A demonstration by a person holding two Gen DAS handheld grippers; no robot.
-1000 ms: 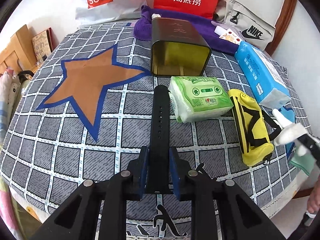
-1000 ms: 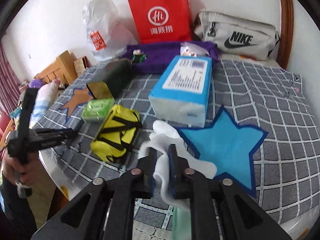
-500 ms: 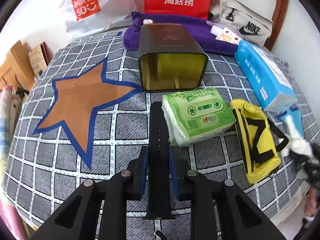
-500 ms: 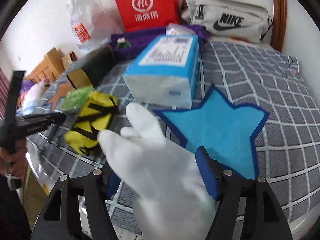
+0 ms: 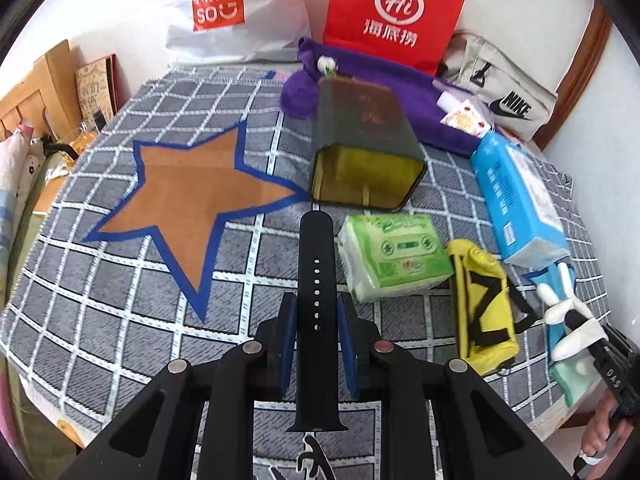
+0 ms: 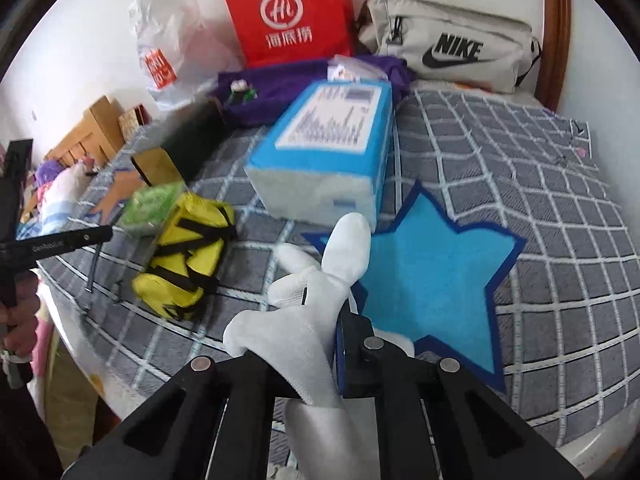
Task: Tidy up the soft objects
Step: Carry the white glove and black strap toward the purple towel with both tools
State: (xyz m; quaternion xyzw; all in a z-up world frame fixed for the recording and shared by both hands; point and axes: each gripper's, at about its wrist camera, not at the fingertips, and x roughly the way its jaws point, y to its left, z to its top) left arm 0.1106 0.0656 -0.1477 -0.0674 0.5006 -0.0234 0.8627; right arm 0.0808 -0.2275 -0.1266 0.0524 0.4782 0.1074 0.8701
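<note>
The grey checked bedspread (image 5: 120,320) fills most of both views, with an orange star (image 5: 192,196) left of centre in my left camera and a blue star (image 6: 432,280) right of centre in my right one. Along the top of the frames stand a red paper bag (image 5: 394,12), a white Miniso bag (image 5: 224,8) and a grey Nike pouch (image 6: 452,52), with a purple towel (image 5: 400,84) lying in front of them.

A blue tissue pack (image 6: 332,148) sits in the upper middle of the right view, just beyond the blue star. A dark tin (image 5: 364,148) lies on its side at the centre of the left view, its open gold mouth toward me. Right of centre there, a green tissue packet (image 5: 394,256) lies beside a yellow pouch (image 5: 484,312).

My right gripper (image 6: 320,344) is clamped on a white glove (image 6: 316,292), whose fingers stick up over the near edge of the blue star. My left gripper (image 5: 314,324) is closed narrowly on a black watch strap (image 5: 316,272), which points straight up the frame toward the tin, above the bedspread.
</note>
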